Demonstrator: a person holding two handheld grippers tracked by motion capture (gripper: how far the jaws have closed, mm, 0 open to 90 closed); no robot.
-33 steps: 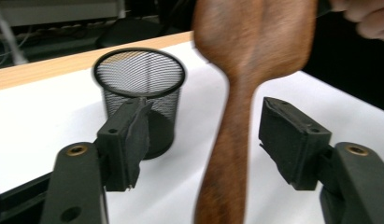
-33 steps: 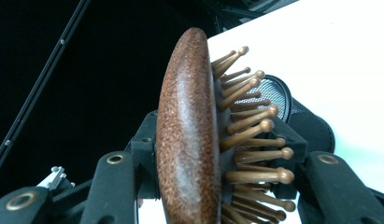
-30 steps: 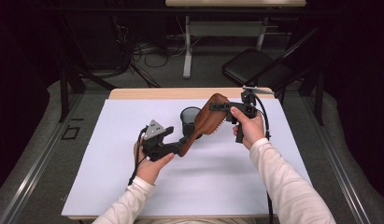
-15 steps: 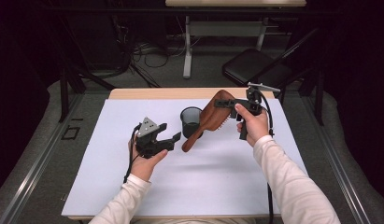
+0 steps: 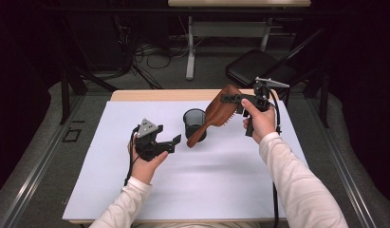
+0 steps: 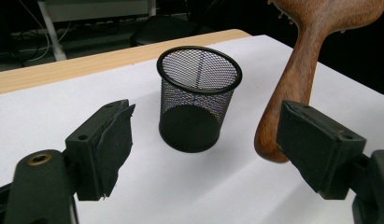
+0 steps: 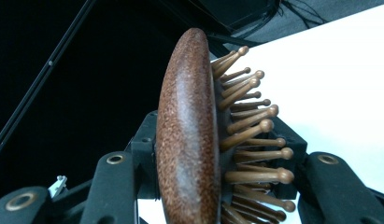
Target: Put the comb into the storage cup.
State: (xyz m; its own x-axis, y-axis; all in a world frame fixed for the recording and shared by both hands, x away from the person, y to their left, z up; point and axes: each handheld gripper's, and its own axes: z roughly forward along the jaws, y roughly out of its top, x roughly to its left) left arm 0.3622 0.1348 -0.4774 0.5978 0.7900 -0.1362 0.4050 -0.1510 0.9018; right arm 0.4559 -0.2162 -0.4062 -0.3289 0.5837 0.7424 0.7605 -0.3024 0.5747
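Right hand-held gripper [image 5: 234, 100] clamped wooden paddle hairbrush [image 5: 216, 118] by head, handle angled down beside mesh cup [image 5: 194, 124], likely for insertion. Left hand-held gripper [image 5: 170, 142] empty, jaws just opening, freeing handle.

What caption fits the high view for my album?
Right gripper holds a brown wooden hairbrush over a black mesh cup; left gripper open.

Black folding chair [image 5: 259, 66] and cables [image 5: 150, 47] on floor beyond white table [image 5: 221, 190]
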